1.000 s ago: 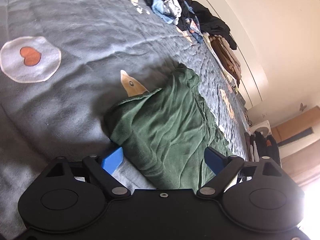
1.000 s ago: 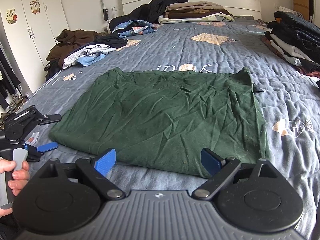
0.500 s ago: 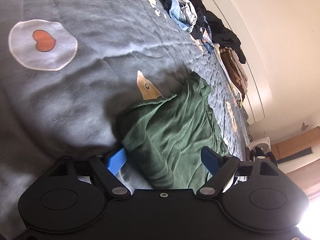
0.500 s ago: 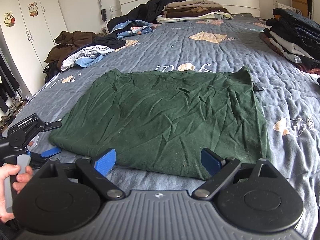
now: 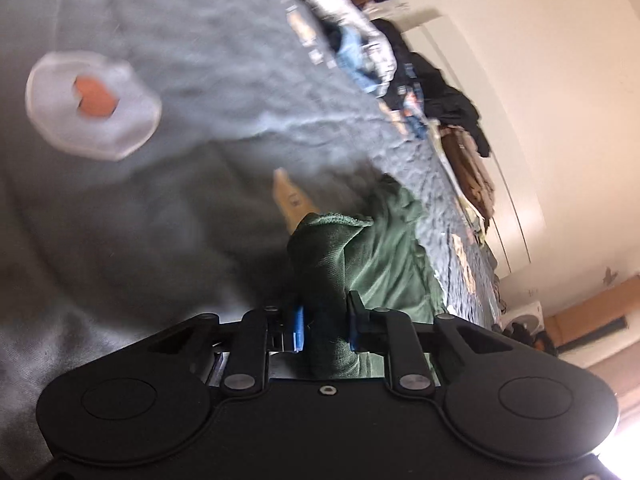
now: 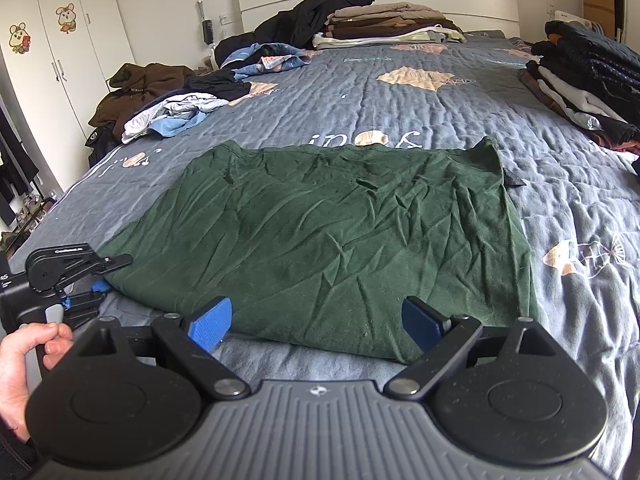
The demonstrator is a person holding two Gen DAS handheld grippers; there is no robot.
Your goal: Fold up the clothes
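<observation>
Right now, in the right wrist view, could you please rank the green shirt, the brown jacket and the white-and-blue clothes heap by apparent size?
1. green shirt, nearest.
2. brown jacket and white-and-blue clothes heap: alike, unranked.

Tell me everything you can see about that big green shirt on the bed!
The dark green shirt looks like soft, wrinkly knit cloth. It lies spread flat and folded on the grey quilt. The left claw is closing on its bunched near-left corner. The right claw hangs open over its near edge.

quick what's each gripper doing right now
Left gripper: jaws closing on the green shirt corner.
Right gripper: open, holding nothing.
</observation>
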